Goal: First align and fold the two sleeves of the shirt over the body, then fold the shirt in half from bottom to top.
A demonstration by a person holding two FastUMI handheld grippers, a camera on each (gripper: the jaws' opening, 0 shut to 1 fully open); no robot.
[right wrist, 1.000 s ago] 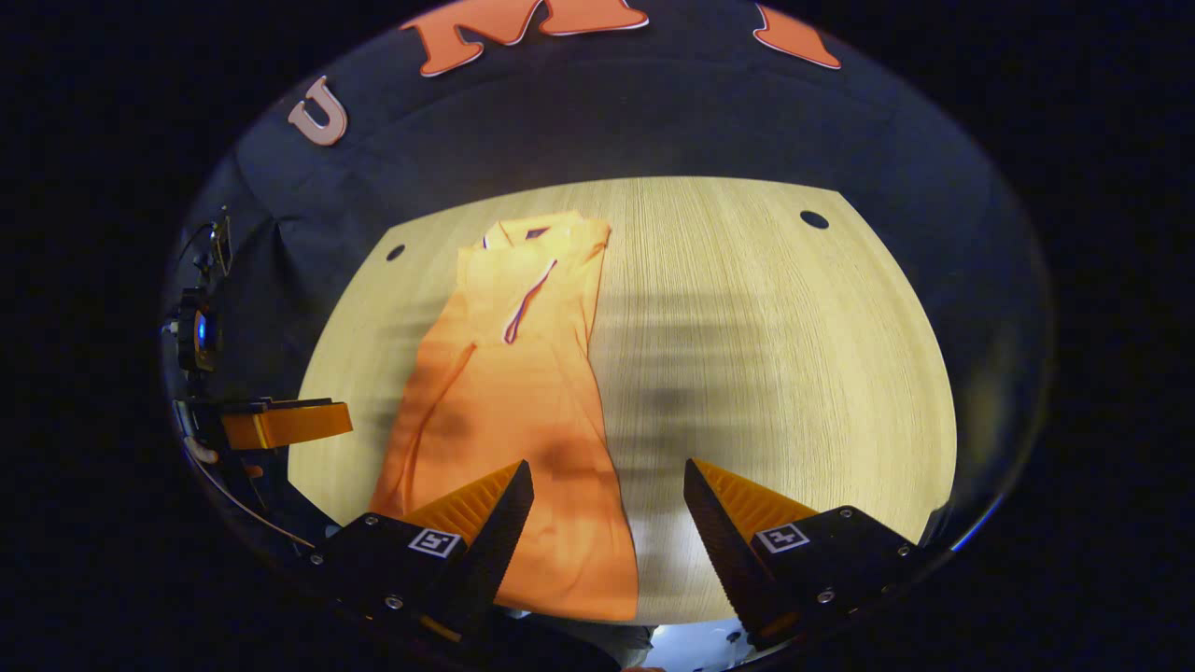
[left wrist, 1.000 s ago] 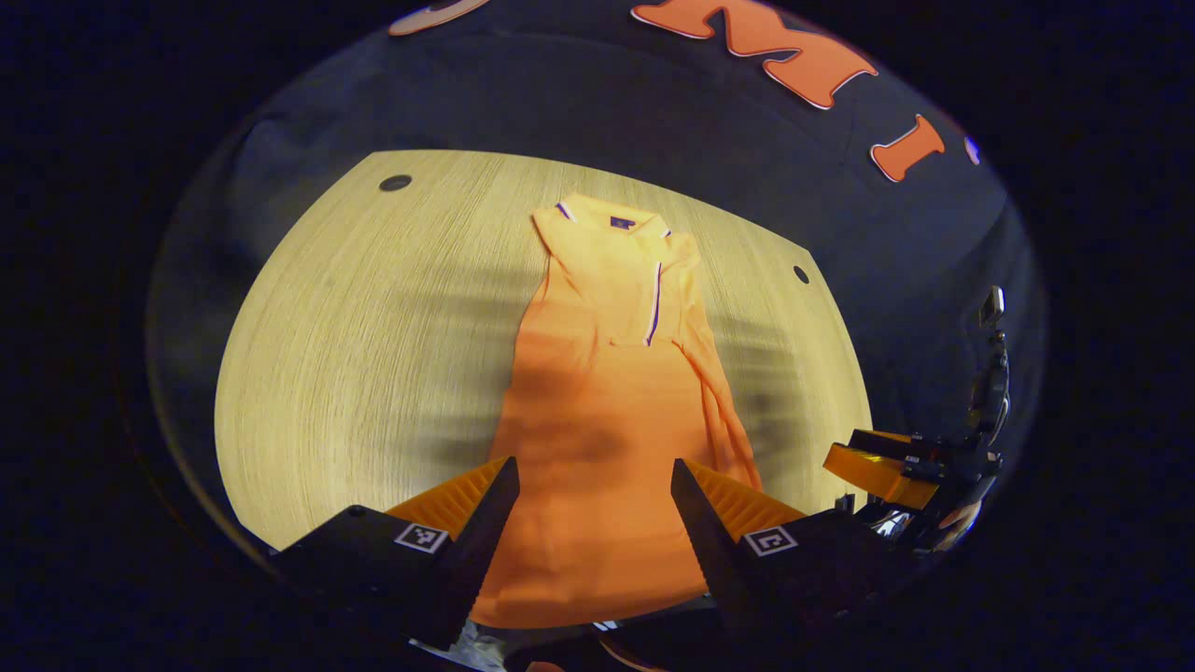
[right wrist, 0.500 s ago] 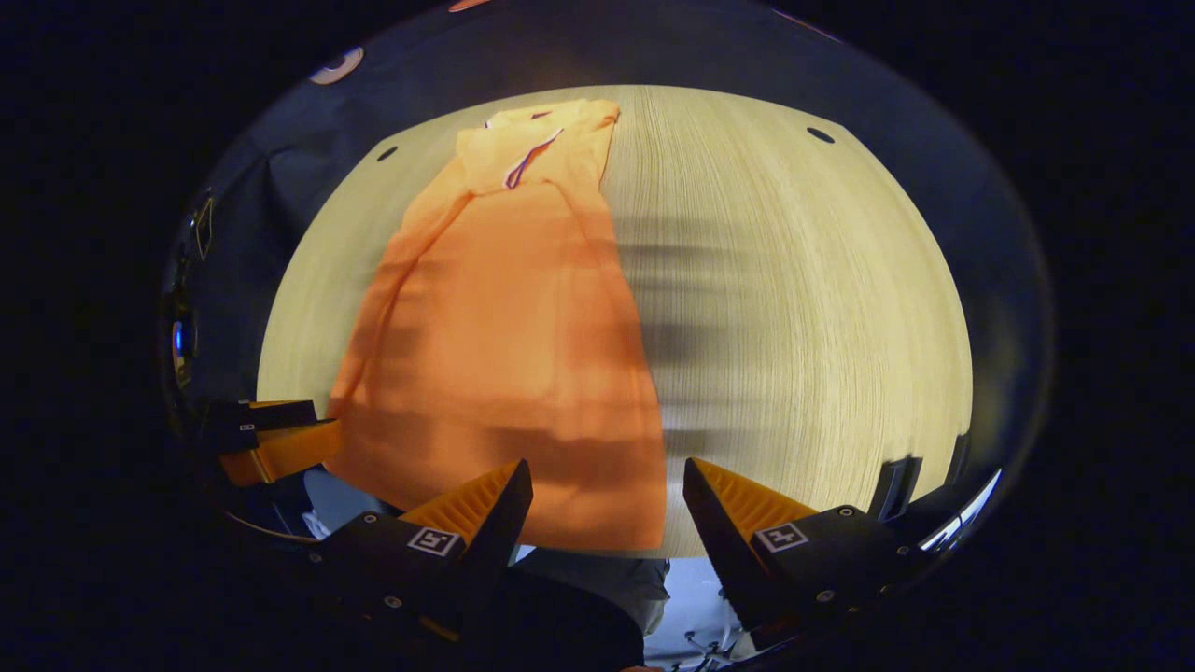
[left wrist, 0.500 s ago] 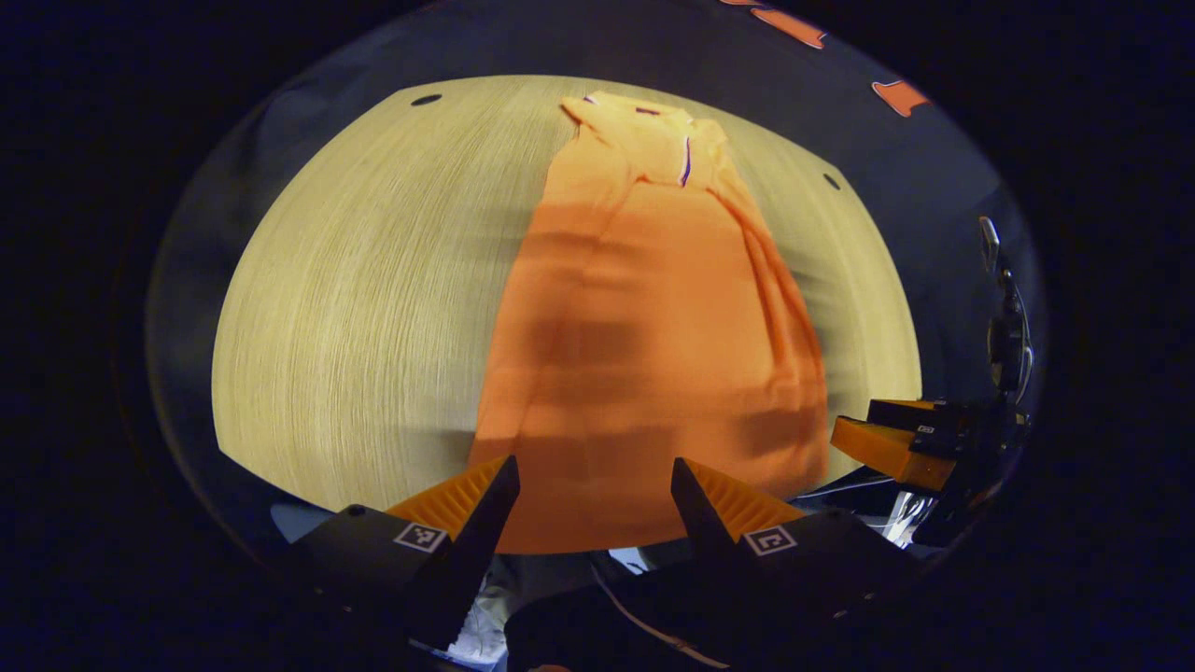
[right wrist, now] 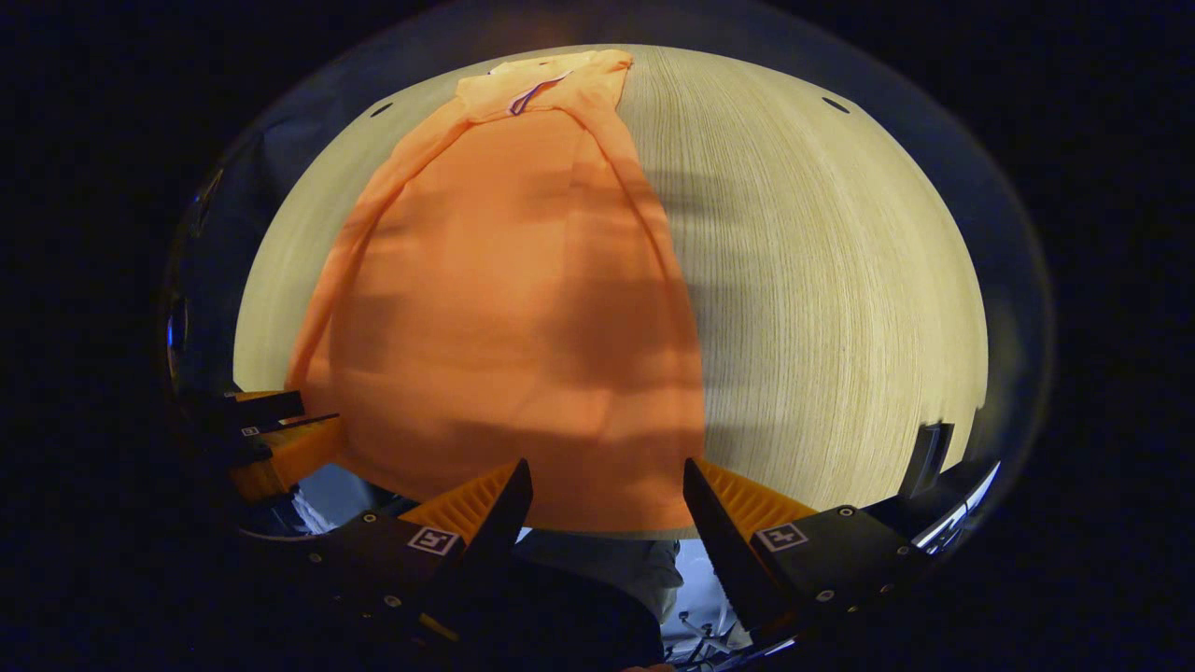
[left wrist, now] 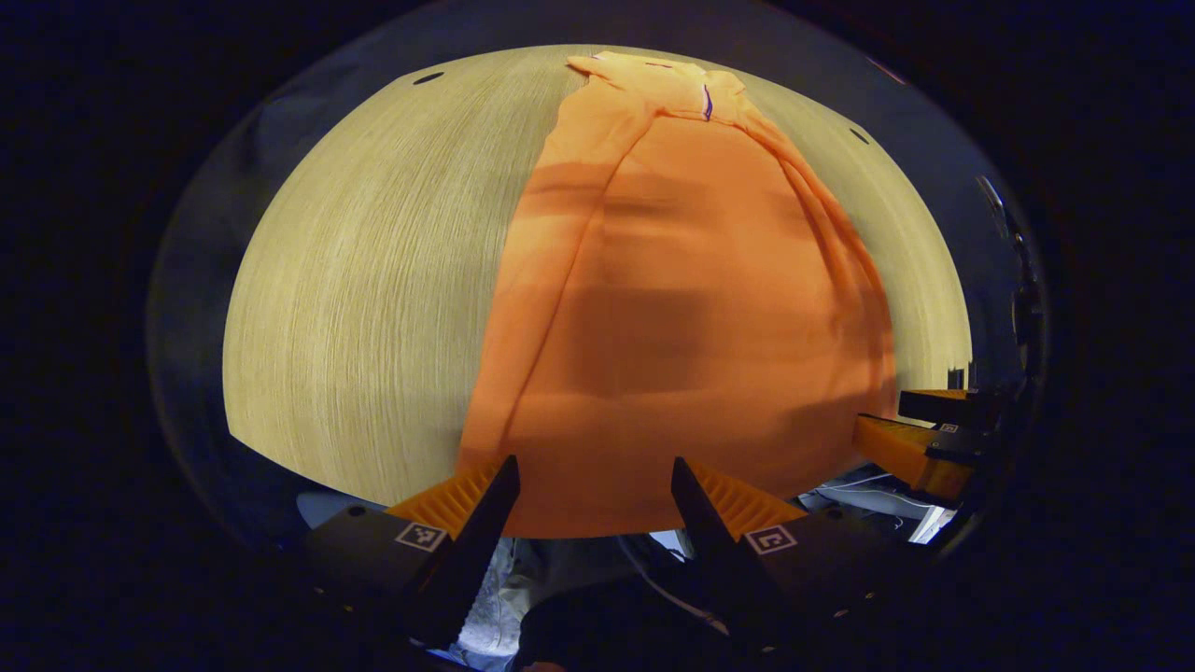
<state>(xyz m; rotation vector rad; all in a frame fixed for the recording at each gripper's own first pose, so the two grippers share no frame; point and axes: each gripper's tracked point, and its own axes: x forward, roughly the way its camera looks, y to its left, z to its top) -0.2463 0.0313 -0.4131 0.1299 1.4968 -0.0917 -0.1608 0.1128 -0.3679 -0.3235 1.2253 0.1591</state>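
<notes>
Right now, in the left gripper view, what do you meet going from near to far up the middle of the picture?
Left gripper, open → shirt hem → orange shirt body → collar → far table edge.

The left gripper (left wrist: 593, 481) is hanging with its two fingers spread apart, gripping nothing. The right gripper (right wrist: 607, 485) is hanging level beside it, fingers likewise spread wide with nothing between them, both pointing forward.
</notes>
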